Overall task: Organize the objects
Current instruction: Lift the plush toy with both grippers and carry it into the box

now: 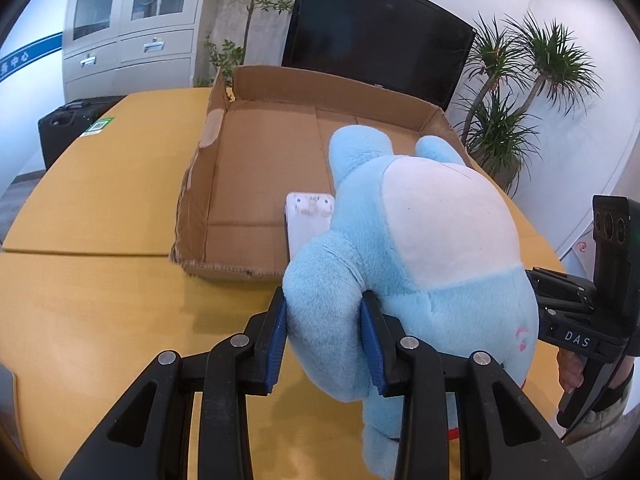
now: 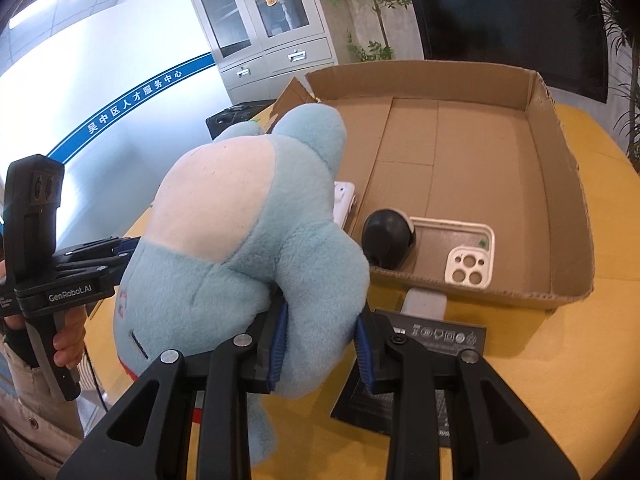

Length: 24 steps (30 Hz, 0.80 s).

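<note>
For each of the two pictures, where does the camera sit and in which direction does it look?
Left wrist view: on the left gripper, facing the cardboard box; shows its fingers on the plush toy and the right gripper.
Right wrist view: on the right gripper, facing the box; shows its fingers on the toy, the left gripper and a hand.
Shared: toy, box, yellow table.

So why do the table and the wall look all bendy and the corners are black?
Both views come through a fisheye lens: in the left wrist view the table edge curves and the cabinet leans; in the right wrist view the blue wall stripe bows into an arc. The round lens leaves dark corners in both. The plush toy stays sharp, with soft shadows.
</note>
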### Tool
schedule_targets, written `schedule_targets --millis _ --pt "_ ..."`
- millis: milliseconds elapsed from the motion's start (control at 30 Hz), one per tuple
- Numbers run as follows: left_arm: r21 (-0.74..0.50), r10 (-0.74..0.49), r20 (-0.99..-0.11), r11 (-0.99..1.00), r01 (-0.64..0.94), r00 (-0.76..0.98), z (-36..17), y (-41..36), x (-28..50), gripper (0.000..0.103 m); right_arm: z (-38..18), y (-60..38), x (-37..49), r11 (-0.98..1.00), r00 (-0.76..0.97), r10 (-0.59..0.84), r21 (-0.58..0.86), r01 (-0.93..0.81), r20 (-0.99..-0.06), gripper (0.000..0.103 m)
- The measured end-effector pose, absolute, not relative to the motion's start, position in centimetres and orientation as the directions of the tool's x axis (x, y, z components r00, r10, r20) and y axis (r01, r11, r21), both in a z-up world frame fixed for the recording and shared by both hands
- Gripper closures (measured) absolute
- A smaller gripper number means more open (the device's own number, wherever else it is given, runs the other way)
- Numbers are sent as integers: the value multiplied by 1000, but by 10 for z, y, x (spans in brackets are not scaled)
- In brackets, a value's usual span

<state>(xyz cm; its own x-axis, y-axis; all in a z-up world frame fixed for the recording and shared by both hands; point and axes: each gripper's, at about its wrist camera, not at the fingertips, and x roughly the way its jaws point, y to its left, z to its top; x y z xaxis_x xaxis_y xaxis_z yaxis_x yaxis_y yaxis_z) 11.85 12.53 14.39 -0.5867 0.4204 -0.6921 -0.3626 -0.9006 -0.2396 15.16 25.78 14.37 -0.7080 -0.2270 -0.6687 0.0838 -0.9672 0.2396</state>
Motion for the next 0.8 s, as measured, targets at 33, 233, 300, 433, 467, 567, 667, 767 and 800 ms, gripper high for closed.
schedule_targets --millis 33,233,300,433,467,567,667,767,800 --pt "-240 422 -691 -900 -365 -587 145 126 115 71 145 258 150 -968 -710 -224 238 82 -668 75" --pt "-250 431 -687 -896 -367 -584 149 126 98 71 151 262 141 -972 -719 -209 223 78 -663 75" --pt "-248 429 -687 -897 -366 -586 150 127 94 71 154 263 136 -974 -721 -203 214 78 -663 75" --pt "-243 423 -683 -900 -362 -595 154 128 85 71 159 264 129 -977 -727 -194 200 80 -658 75" --pt "-241 423 -681 -901 -362 -598 156 128 83 71 160 265 127 -977 -729 -193 198 80 -656 75" --pt "-240 423 -675 -901 -362 -605 160 128 77 71 164 266 122 -978 -735 -188 191 82 -651 75" --pt "-234 423 -667 -900 -366 -614 166 129 70 71 169 266 117 -981 -743 -179 179 82 -645 75" --pt "-230 428 -660 -898 -376 -618 171 130 61 71 175 266 112 -983 -751 -169 168 79 -638 75" --pt "-227 428 -660 -897 -379 -617 173 130 56 71 178 266 110 -984 -754 -163 163 76 -636 75"
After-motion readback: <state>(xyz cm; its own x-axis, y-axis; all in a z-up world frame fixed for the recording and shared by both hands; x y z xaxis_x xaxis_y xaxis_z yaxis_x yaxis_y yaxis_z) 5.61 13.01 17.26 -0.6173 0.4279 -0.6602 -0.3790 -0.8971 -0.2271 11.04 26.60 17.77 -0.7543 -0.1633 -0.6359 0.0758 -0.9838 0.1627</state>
